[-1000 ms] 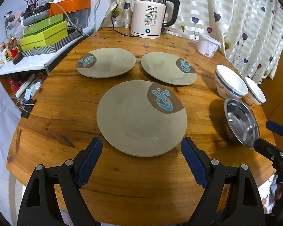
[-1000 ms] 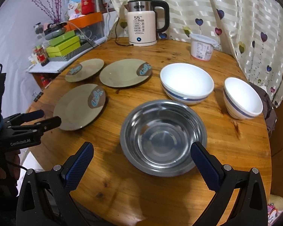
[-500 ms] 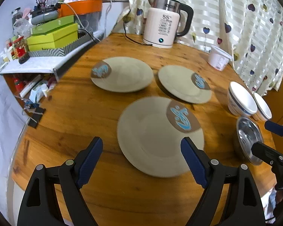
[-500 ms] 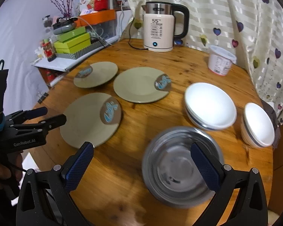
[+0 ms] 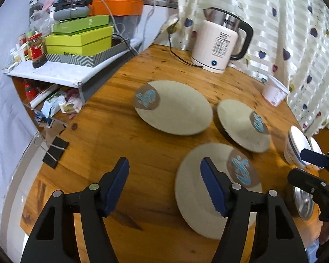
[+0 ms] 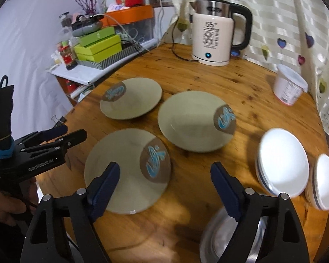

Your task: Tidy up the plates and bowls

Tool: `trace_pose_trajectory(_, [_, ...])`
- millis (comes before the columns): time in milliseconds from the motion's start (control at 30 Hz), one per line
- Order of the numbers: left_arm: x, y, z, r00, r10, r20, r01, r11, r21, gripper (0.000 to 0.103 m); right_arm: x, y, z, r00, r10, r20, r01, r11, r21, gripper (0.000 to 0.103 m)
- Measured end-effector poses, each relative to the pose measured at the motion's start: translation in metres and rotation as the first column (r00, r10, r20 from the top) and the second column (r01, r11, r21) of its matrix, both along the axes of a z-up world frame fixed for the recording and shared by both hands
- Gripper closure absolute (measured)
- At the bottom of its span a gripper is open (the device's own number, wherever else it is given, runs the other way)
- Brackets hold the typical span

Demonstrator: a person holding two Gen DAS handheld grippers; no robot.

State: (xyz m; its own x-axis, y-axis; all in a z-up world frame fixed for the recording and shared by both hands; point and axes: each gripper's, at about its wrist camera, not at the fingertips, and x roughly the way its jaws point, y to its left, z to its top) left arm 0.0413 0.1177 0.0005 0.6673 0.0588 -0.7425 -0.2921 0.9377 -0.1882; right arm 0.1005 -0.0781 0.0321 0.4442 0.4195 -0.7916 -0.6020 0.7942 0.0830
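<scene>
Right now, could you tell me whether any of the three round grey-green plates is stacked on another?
No, in the right wrist view the three round grey-green plates lie separately on the round wooden table.

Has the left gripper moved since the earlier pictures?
Yes. The left gripper has swung left: the nearest plate, once centred between its fingers, now lies under the right finger. Its jaws have just been closing on nothing.

A white electric kettle (image 6: 212, 41) stood at the wooden table's (image 6: 208, 76) far edge, a lidded white tub (image 6: 288, 86) to its right, green boxes (image 6: 98, 43) stacked far left.
</scene>
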Motion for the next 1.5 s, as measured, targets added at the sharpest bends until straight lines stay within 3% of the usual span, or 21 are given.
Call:
trace_pose_trajectory(167, [0.011, 0.018, -0.001, 1.000, 0.016, 0.014, -0.015, 1.000, -0.017, 0.035, 0.021, 0.022, 0.003, 0.999, 0.030, -0.012, -0.029, 1.000, 0.010, 0.028])
trace_pose_trajectory(300, [0.023, 0.032, -0.003, 1.000, 0.019, 0.017, -0.018, 0.999, -0.050, 0.035, 0.038, 0.040, 0.004, 0.997, 0.064, -0.039, -0.063, 0.997, 0.033, 0.042])
trace_pose_trajectory(500, [0.041, 0.048, -0.008, 1.000, 0.016, 0.012, -0.015, 0.994, -0.108, 0.041, 0.063, 0.066, 0.007, 0.994, 0.095, -0.049, -0.093, 0.995, 0.046, 0.043])
trace_pose_trajectory(633, [0.052, 0.051, -0.009, 1.000, 0.000, 0.021, 0.002, 0.995, -0.098, 0.041, 0.085, 0.078, 0.004, 0.993, 0.097, -0.070, -0.093, 0.994, 0.060, 0.043])
trace_pose_trajectory(700, [0.058, 0.053, -0.011, 1.000, -0.005, 0.017, 0.006, 0.995, -0.103, 0.052, 0.097, 0.084, 0.001, 0.992, 0.094, -0.080, -0.090, 0.995, 0.053, 0.043])
trace_pose_trajectory(767, [0.063, 0.055, -0.014, 1.000, -0.006, 0.008, 0.007, 0.995, -0.103, 0.056, 0.106, 0.090, -0.002, 0.992, 0.100, -0.083, -0.096, 0.994, 0.046, 0.043])
trace_pose_trajectory(1000, [0.079, 0.065, -0.025, 1.000, 0.013, -0.013, -0.015, 0.991, -0.130, 0.056, 0.138, 0.106, -0.025, 0.983, 0.114, -0.141, -0.109, 0.993, 0.043, 0.043])
trace_pose_trajectory(1067, [0.082, 0.067, -0.029, 1.000, 0.020, -0.023, -0.023, 0.990, -0.136, 0.056, 0.147, 0.108, -0.032, 0.980, 0.110, -0.168, -0.102, 0.993, 0.055, 0.045])
trace_pose_trajectory(1200, [0.087, 0.070, -0.033, 0.999, 0.023, -0.033, -0.028, 0.990, -0.141, 0.056, 0.158, 0.115, -0.042, 0.973, 0.121, -0.196, -0.114, 0.992, 0.047, 0.062])
trace_pose_trajectory(1433, [0.093, 0.071, -0.038, 0.999, 0.015, -0.037, -0.021, 0.987, -0.156, 0.057, 0.171, 0.123, -0.057, 0.967, 0.110, -0.228, -0.105, 0.994, 0.035, 0.067])
trace_pose_trajectory(1500, [0.095, 0.072, -0.040, 0.999, 0.012, -0.043, -0.019, 0.987, -0.162, 0.066, 0.173, 0.124, -0.060, 0.966, 0.111, -0.234, -0.107, 0.994, 0.030, 0.072])
